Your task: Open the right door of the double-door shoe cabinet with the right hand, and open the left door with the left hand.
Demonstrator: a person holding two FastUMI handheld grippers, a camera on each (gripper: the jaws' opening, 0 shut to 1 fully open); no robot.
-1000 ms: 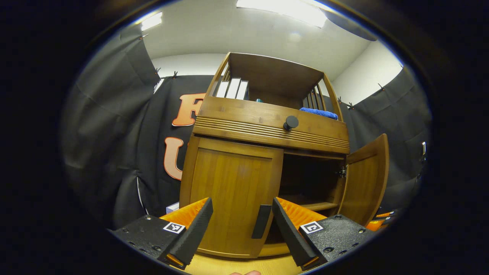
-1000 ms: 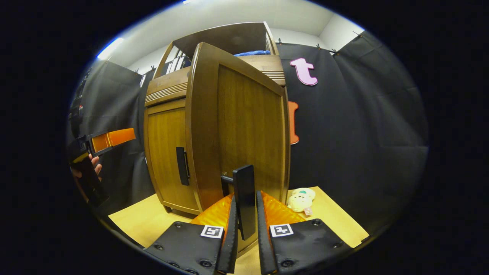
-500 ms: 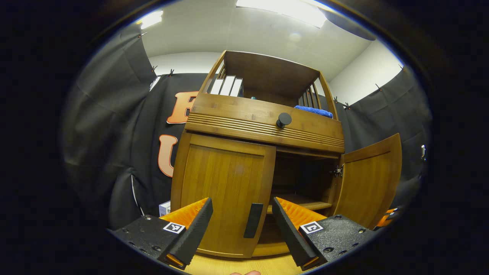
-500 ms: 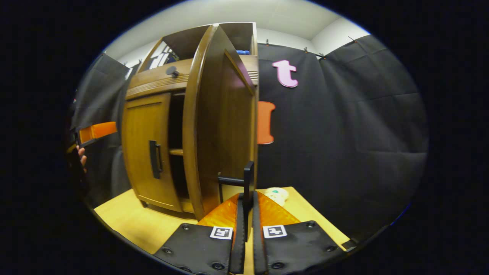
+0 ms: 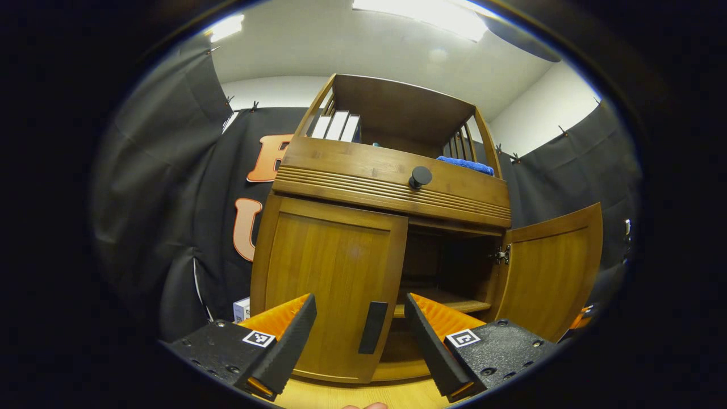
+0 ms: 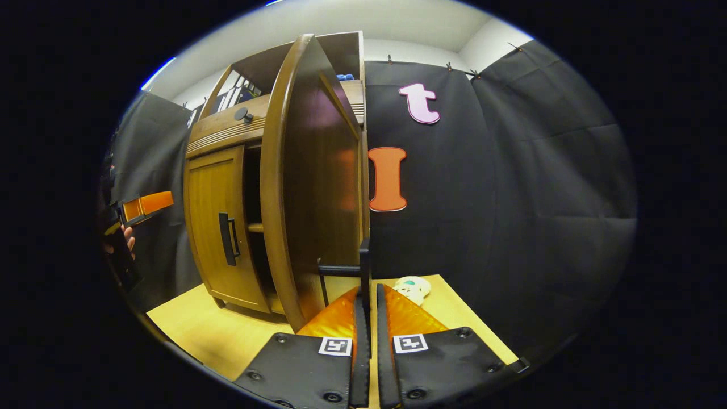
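Here, in the left gripper view, the left gripper (image 5: 359, 346) is held wide open, and nothing is held between its two fingers. Just past the fingers the shoe cabinet (image 5: 392, 176) is seen, standing on a yellow wooden floor (image 5: 363, 395). The left door (image 5: 329, 284) is shut, and its dark handle (image 5: 372, 335) is seen between the open fingers, a bit farther off and not touched. To the right, the inside shelf (image 5: 448, 304) is shown, and then the right door (image 5: 554, 272), which is swung wide open. A round black knob (image 5: 420, 177) is set above the doors, and white books (image 5: 338, 126) and a blue cloth (image 5: 468, 165) are kept on top.

In the right gripper view, the left gripper is seen far off at the left edge. The shut left door is passed next, then the open right door. Its black handle (image 6: 363, 267) is squeezed between the closed fingers of the right gripper (image 6: 368, 318). A small soft toy (image 6: 413, 287) is lying on the floor just beside it.
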